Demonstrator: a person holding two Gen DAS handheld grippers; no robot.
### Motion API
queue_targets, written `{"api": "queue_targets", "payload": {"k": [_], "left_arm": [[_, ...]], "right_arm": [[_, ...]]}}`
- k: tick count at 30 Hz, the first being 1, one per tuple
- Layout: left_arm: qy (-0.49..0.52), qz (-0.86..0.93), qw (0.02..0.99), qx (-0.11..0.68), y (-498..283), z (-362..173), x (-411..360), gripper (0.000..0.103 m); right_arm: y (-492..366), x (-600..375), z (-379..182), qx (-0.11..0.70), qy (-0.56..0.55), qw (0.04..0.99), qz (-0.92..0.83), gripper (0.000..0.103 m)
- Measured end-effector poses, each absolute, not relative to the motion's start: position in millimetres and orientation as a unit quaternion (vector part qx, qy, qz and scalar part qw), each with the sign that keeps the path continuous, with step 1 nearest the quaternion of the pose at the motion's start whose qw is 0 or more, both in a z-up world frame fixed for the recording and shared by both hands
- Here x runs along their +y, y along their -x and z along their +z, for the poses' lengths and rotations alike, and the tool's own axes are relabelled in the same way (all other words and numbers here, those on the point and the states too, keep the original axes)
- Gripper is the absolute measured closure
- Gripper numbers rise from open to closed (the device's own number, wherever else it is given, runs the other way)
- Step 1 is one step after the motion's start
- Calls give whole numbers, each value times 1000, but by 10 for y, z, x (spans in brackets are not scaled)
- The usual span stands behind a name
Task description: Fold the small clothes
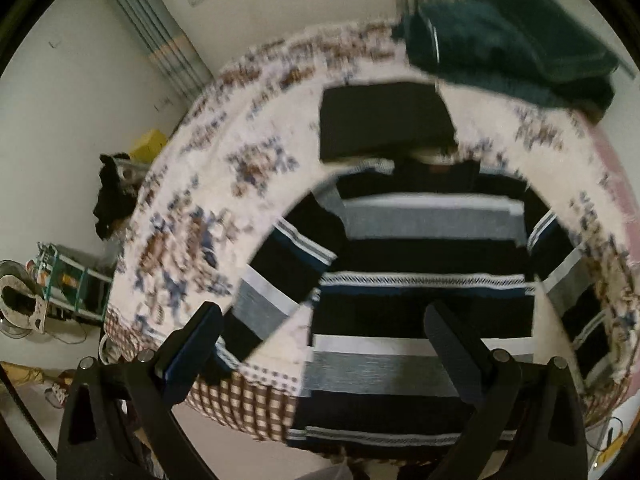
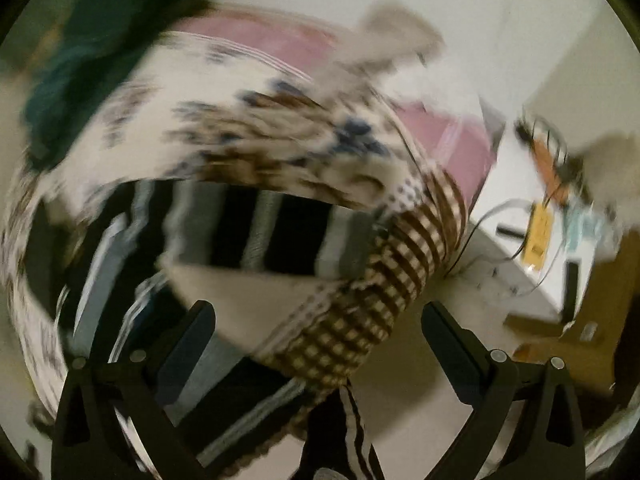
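A striped sweater (image 1: 420, 256) in black, grey and white lies flat on the flower-patterned bedspread (image 1: 208, 208), sleeves spread to both sides, hem hanging over the near bed edge. My left gripper (image 1: 324, 324) is open and empty above the hem. A folded black garment (image 1: 384, 120) lies beyond the collar. In the blurred right wrist view the right sleeve (image 2: 280, 232) lies across the bed corner; my right gripper (image 2: 320, 320) is open and empty above the checked bed skirt (image 2: 368, 300).
A dark green pile of clothes (image 1: 516, 44) sits at the bed's far right, also in the right wrist view (image 2: 92, 64). A white table (image 2: 520, 240) with cables and a yellow device stands right of the bed. Shelves and clutter (image 1: 72, 280) stand at left.
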State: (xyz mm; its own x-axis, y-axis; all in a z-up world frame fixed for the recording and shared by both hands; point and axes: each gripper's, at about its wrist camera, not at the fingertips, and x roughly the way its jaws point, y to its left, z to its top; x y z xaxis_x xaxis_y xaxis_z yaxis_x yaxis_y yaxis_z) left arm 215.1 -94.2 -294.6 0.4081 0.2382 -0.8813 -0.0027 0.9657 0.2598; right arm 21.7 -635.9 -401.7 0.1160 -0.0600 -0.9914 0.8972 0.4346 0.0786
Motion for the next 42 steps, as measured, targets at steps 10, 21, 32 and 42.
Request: {"api": "queue_targets", "payload": {"k": [10, 21, 32, 42], "left_arm": [[-139, 87, 780, 604, -2577, -4458, -1403, 0], [-116, 66, 773, 620, -2664, -5065, -1589, 0], [-78, 48, 788, 608, -2662, -5002, -1509, 0], [-39, 98, 787, 608, -2645, -5066, -797, 0]], "right_arm": [[26, -7133, -6259, 554, -512, 544, -367, 10], [-198, -7074, -5874, 516, -479, 647, -292, 97], [-661, -7816, -5031, 487, -423, 692, -325, 97], [-2022, -6698, -4433, 471, -410, 757, -192, 97]]}}
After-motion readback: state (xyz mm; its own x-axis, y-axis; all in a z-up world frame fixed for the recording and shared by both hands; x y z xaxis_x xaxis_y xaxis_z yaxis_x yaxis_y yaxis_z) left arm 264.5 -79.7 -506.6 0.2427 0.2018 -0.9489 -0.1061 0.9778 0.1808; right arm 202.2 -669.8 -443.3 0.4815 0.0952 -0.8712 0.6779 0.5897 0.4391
